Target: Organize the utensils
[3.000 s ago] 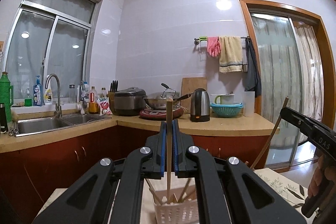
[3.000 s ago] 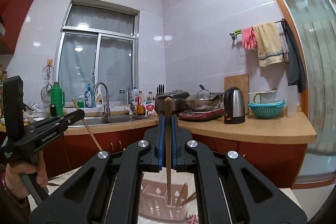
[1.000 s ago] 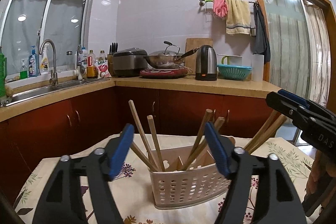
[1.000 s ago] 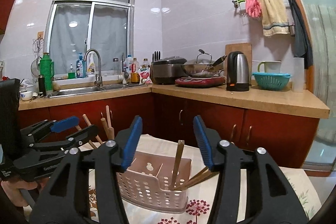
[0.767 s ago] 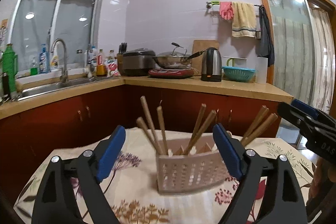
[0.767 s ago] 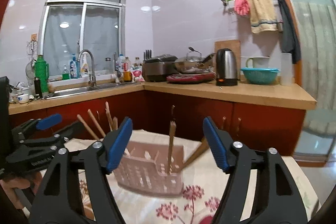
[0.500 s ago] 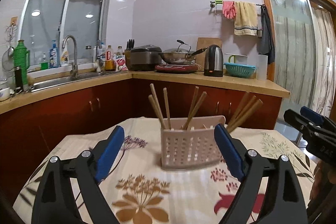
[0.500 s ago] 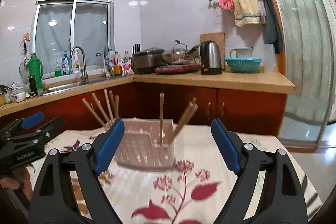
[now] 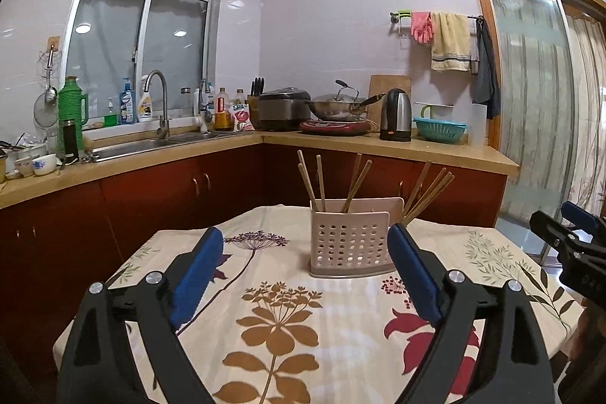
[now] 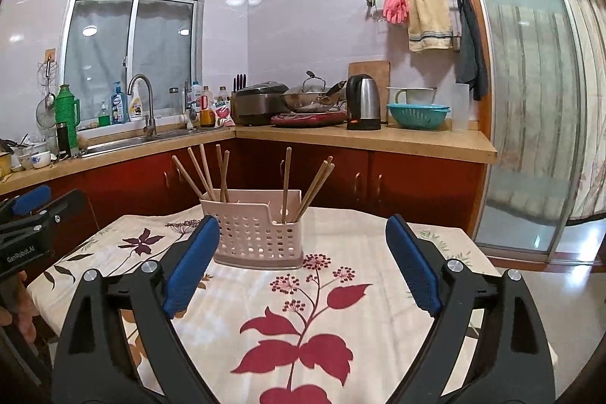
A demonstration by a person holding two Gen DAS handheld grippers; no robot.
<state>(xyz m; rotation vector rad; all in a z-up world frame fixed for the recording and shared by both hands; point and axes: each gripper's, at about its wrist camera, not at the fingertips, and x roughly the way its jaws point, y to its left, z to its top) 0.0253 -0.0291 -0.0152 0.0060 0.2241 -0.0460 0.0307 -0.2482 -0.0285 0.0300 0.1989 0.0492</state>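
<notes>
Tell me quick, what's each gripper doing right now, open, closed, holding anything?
Left gripper: open, holding nothing.
Right gripper: jaws opening, nothing between them; the pale perforated plastic holder with wooden chopsticks stands beyond.

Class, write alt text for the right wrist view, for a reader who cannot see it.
A perforated holder with wooden chopsticks stands on a floral tablecloth, beyond the open, empty right gripper. The left gripper shows at the left edge. Behind are a kitchen counter, sink and kettle.
</notes>
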